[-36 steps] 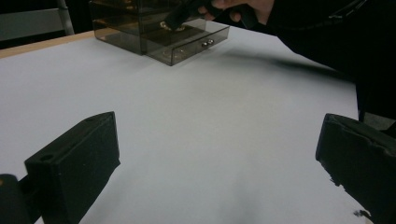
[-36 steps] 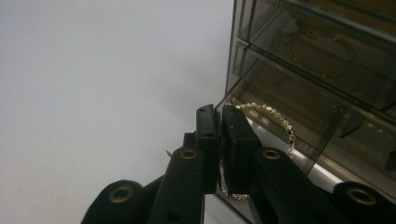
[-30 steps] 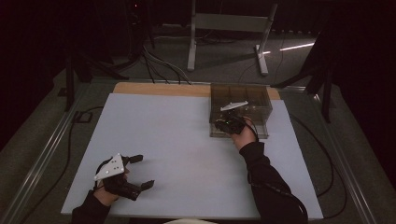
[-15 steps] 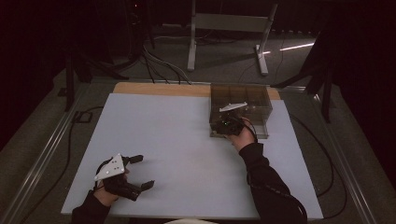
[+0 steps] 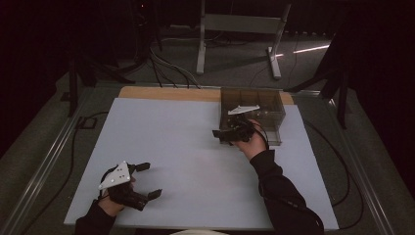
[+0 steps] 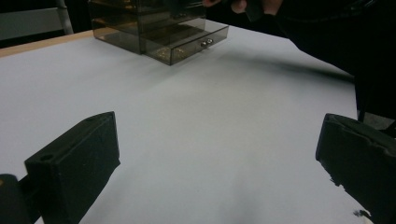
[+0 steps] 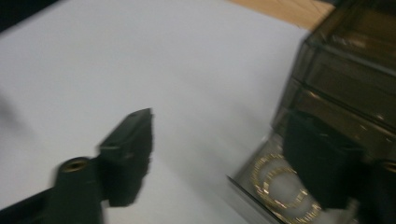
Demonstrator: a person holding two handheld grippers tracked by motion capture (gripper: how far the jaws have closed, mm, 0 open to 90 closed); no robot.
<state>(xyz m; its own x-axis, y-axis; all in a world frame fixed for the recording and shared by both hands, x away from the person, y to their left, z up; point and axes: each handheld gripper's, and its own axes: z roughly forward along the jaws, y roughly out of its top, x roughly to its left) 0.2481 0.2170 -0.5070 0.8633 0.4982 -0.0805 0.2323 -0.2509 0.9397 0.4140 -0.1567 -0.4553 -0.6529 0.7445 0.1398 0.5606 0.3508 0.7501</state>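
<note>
No brand, label or readable writing anywhere. Smoky clear drawer box (image 5: pixel 253 113) sat at the far right of the white surface (image 5: pixel 186 161), against its wooden far edge, fronts toward the person, long axis across. Lowest drawer (image 7: pixel 275 196) pulled out, gold rings (image 7: pixel 273 184) inside, blurred and partly covered by a jaw. Right claw (image 5: pixel 226 134) lay at the box's near left corner, jaws wide apart, gripping nothing. Left claw (image 5: pixel 149 180) rested well off from the box near the person's edge, also spread wide and empty, hand cut off by the frame.
</note>
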